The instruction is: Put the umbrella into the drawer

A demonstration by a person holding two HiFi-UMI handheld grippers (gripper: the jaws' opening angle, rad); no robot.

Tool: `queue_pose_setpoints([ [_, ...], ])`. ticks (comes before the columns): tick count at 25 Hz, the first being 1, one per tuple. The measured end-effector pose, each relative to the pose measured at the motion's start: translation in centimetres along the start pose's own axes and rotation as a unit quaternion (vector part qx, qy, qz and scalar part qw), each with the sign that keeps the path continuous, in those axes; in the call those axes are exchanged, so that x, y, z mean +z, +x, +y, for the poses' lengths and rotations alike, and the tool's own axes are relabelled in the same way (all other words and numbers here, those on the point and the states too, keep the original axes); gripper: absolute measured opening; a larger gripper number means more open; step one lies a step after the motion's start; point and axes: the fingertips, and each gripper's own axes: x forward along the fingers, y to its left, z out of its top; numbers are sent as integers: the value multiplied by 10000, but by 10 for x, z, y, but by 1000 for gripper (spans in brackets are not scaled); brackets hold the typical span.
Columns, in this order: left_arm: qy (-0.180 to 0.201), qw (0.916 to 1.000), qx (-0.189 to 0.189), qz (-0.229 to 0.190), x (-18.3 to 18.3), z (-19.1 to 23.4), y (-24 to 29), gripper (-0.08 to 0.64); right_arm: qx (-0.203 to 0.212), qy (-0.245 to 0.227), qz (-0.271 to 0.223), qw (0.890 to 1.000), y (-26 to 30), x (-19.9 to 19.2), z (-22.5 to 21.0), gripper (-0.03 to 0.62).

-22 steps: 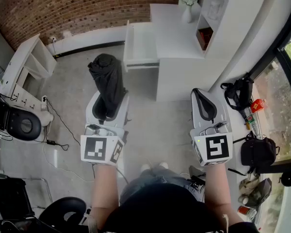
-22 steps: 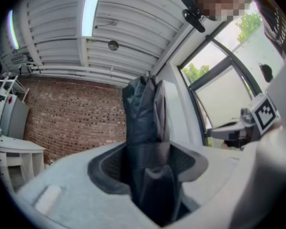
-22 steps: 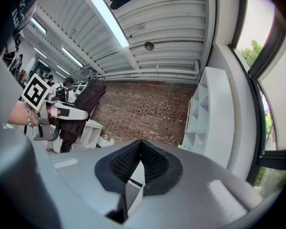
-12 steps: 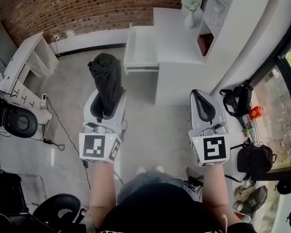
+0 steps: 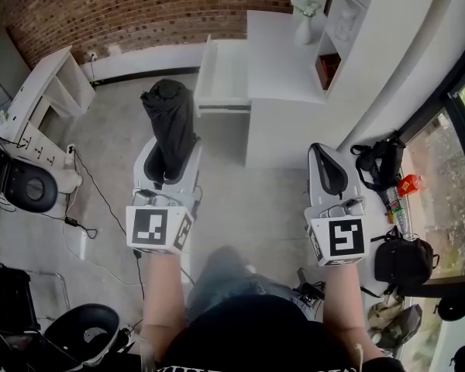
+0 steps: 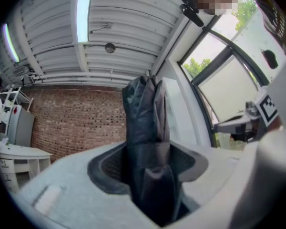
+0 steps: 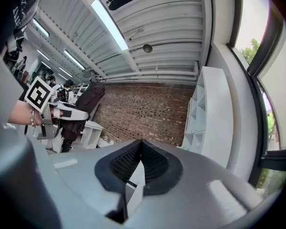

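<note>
- Umbrella [image 5: 170, 126], folded, is clamped in the left gripper [image 5: 168, 169] jaws, its long axis pointing ahead; the open drawer [image 5: 223, 74] lies just beyond, rightward.
- Right gripper [image 5: 326, 169] jaws are closed and empty.

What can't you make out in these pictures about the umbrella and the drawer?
Lower end of the umbrella: hidden between the jaws of the left gripper, in head and left gripper views.
Inside of the drawer: too small and washed-out in the head view.
</note>
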Motion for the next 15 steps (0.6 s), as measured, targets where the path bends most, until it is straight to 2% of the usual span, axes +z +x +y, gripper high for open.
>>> queue_pose_setpoints([
  [6, 159, 9999, 22, -11, -5, 7, 29, 241, -71, 45, 16, 10000, 24, -8, -19, 3],
  [15, 155, 9999, -46, -13, -28, 55, 97, 241, -177, 35, 56, 9998, 102, -18, -32, 3],
])
